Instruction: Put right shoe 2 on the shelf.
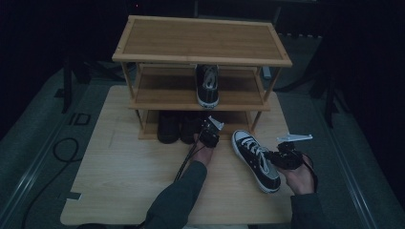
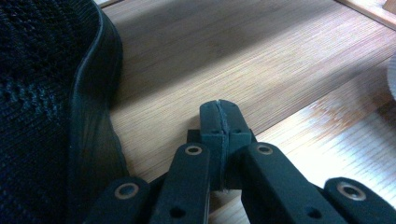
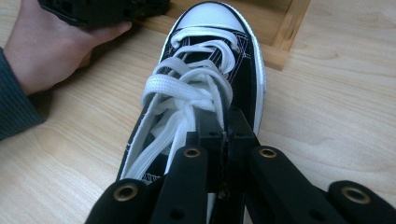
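R gripper (image 1: 279, 156) at sneaker (image 1: 255, 160) on table (image 1: 119, 191); L gripper (image 1: 208, 136) by rack (image 1: 200, 40)

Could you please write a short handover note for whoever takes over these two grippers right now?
Left gripper: jaws shut, empty, held at the rack's bottom shelf beside the dark shoes.
Right gripper: jaws shut at the collar of the black-and-white sneaker, by the laces; whether it pinches the collar I cannot tell.
Things: that sneaker lies on the table in front of the rack, toe toward it. A matching sneaker stands on the middle shelf. The top shelf holds nothing.
Done: one sneaker shelved.
Left: probably lift the table sneaker and set it beside its mate on the middle shelf.
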Available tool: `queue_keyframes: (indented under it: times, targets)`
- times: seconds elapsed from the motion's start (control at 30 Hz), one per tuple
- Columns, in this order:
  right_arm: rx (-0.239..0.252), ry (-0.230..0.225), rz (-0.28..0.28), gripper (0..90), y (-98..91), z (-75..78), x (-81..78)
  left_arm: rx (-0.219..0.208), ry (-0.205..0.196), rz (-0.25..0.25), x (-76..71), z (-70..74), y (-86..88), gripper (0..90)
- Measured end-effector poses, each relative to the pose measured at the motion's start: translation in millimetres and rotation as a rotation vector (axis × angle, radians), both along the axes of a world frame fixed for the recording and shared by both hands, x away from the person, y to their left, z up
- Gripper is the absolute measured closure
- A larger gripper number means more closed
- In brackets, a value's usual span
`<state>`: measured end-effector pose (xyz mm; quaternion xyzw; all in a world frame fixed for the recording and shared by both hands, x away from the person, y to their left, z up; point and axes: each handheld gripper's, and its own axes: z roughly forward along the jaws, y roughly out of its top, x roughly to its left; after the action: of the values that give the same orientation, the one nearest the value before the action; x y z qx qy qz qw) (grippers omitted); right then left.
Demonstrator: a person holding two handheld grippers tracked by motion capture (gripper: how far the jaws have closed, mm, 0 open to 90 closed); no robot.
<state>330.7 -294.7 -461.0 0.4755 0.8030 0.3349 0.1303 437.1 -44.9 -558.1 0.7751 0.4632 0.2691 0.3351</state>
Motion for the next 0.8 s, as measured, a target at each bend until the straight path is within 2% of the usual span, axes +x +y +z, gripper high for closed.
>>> queue_keyframes:
  times: [0.8]
  targets:
    - [-0.020, -0.044, 0.089, 88.5, 2.3, 27.4, 1.8, -0.002, -0.002, 0.002, 0.0, -0.1, -0.3, 90.0]
